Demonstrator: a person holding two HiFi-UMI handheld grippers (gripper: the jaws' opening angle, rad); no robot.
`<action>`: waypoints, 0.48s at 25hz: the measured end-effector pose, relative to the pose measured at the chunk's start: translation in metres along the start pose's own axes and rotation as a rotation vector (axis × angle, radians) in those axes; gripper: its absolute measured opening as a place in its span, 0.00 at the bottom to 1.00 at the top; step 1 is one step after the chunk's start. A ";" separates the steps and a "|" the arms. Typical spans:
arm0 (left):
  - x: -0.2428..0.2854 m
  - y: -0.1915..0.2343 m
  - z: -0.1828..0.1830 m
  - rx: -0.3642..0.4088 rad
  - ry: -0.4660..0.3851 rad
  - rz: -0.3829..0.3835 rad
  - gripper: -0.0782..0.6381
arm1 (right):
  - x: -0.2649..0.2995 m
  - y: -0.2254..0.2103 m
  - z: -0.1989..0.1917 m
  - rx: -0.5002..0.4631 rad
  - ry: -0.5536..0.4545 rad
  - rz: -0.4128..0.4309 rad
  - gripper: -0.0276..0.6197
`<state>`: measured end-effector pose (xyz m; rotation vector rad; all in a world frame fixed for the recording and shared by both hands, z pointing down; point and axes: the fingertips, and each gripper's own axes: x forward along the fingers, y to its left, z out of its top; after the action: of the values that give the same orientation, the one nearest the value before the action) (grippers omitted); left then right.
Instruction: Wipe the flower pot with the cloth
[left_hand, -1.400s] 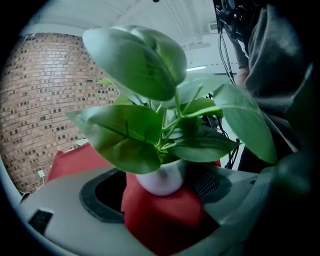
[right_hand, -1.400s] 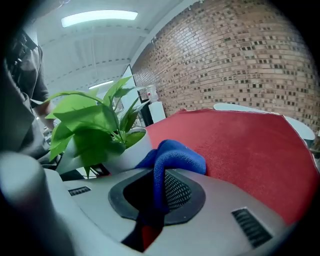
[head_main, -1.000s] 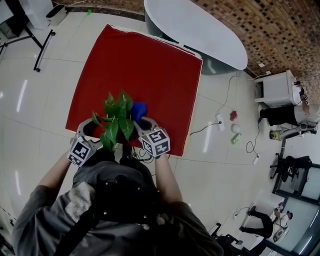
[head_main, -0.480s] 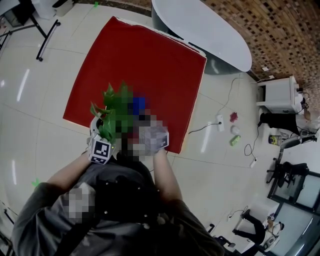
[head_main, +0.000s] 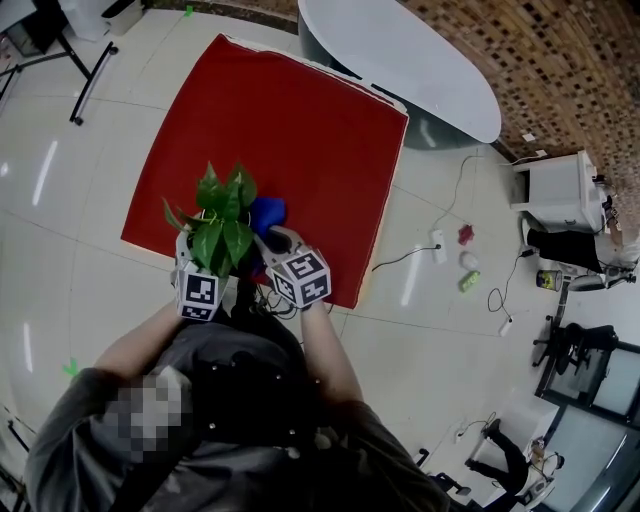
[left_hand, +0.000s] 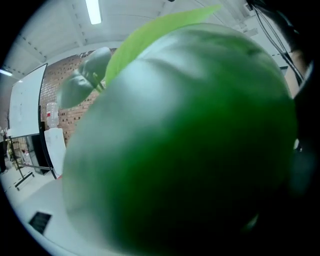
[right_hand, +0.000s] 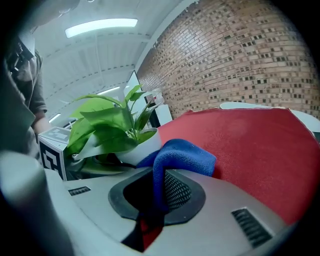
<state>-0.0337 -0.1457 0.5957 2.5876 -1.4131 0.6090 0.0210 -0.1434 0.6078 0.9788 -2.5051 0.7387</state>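
Observation:
A white flower pot (right_hand: 141, 145) with a green leafy plant (head_main: 222, 222) stands at the near edge of a red mat (head_main: 290, 120). My right gripper (right_hand: 157, 192) is shut on a blue cloth (right_hand: 182, 155), and the cloth's bunched end lies against the pot's side. In the head view the cloth (head_main: 266, 212) shows just right of the leaves, ahead of the right gripper (head_main: 272, 243). My left gripper (head_main: 198, 258) sits close at the plant's left, its jaws under the foliage. A leaf (left_hand: 190, 140) fills the left gripper view and hides those jaws.
A white oval table (head_main: 400, 55) stands beyond the red mat. Cables and small items (head_main: 462, 262) lie on the tiled floor to the right, near a white cabinet (head_main: 555, 190). A black stand (head_main: 85, 70) is at the far left.
The left gripper has moved right, in under the plant, so the two grippers now sit closer together. The cloth stays in the right gripper by the pot.

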 end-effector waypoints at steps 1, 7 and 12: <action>0.000 0.000 -0.001 0.017 -0.005 -0.012 0.74 | 0.000 0.000 0.000 -0.002 0.001 0.000 0.13; 0.002 -0.003 0.000 0.121 -0.037 -0.213 0.73 | -0.021 -0.021 0.015 -0.021 -0.022 -0.066 0.13; -0.003 -0.001 -0.002 0.193 -0.048 -0.461 0.73 | -0.037 -0.030 0.040 0.009 -0.054 -0.003 0.13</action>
<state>-0.0351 -0.1424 0.5960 2.9499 -0.7467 0.6365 0.0626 -0.1656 0.5676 1.0184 -2.5481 0.7323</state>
